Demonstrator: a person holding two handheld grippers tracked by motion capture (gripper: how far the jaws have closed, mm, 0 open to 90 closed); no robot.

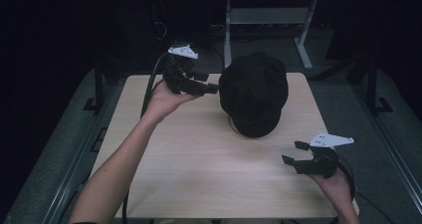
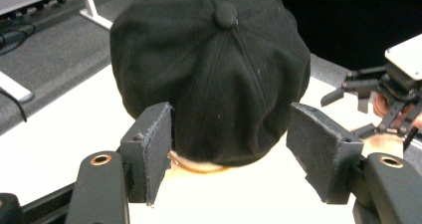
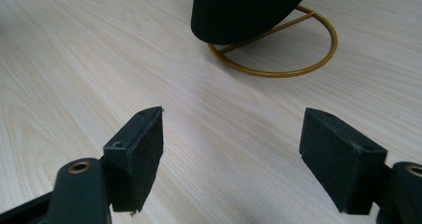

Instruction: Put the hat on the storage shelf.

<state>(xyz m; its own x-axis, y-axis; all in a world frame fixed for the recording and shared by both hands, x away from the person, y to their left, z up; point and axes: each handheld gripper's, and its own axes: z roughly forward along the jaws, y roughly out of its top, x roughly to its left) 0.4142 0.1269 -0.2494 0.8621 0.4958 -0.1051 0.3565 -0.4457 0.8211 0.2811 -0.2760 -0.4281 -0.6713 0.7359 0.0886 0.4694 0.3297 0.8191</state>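
Dark floor and grey frame legs surround a pale wooden bench (image 1: 199, 154), which carries a black cap (image 1: 254, 92) at its far middle, perched on a gold wire stand (image 3: 278, 50) whose ring foot rests flat on the wood. At the cap's left edge the left gripper (image 1: 211, 88) is held level, jaws wide apart with nothing between the pads; its own view looks at the back of the crown, the cap's lower edge sitting just beyond the fingertips (image 2: 154, 149). On the near right, well apart from the cap, the right gripper (image 1: 293, 153) hovers over bare wood, jaws likewise wide and empty, pointed toward the stand. The step in hand looks like taking the cap off its stand. To do it well, the left gripper should go in low enough to pinch the fabric band at the rim rather than the rounded crown, which would squash and slip, and should close on cloth alone, clear of the wire. Lifting straight up before drawing away would keep the light stand from tipping or dragging. The right gripper could steady the ring foot or take the brim on the near side.
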